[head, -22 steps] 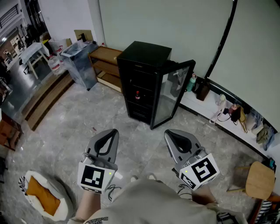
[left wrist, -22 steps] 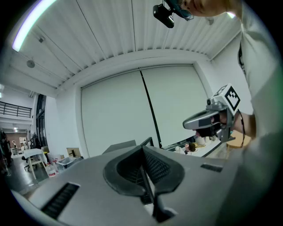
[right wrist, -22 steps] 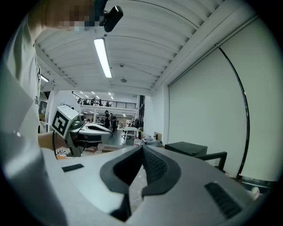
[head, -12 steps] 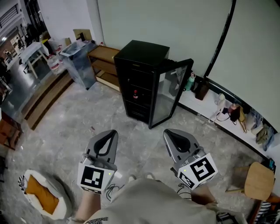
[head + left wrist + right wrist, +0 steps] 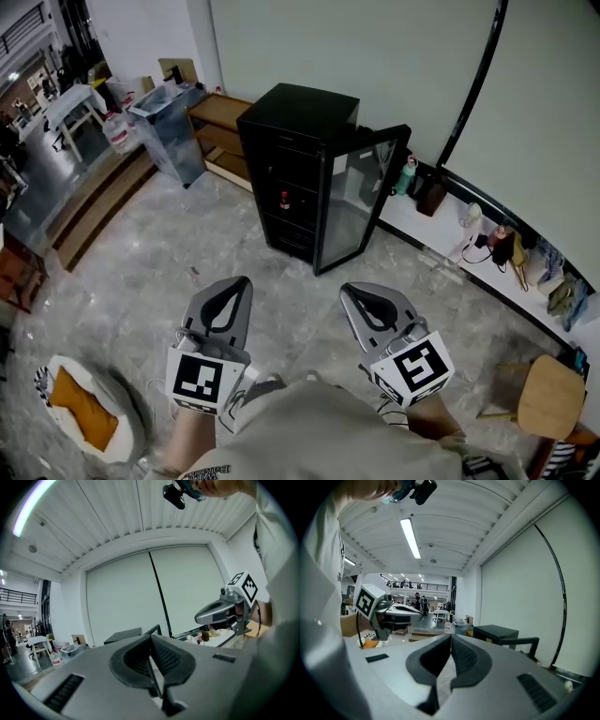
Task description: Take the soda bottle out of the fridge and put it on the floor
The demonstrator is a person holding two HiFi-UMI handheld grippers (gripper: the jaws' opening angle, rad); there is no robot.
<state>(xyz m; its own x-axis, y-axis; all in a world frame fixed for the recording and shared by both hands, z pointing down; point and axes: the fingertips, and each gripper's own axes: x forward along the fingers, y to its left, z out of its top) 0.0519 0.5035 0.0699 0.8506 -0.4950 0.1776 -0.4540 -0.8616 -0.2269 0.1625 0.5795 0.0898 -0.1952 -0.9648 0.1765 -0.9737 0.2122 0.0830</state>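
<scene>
The left tool (image 5: 151,638) has its jaws together with nothing between them, and so has the right tool (image 5: 451,637). Each carries a marker cube (image 5: 201,379) printed with black-and-white squares; no other writing can be read. The person holds both side by side in front of the body, nearly level, pointing toward the black fridge (image 5: 302,111). Its glass door (image 5: 354,208) stands open, and the soda bottle (image 5: 283,199) stands on a middle shelf inside, well apart from both tools. The floor (image 5: 159,262) is grey and marbled, the wall (image 5: 375,47) pale. A wooden shelf (image 5: 223,117) and a clear bin (image 5: 173,131) stand left of the fridge.
</scene>
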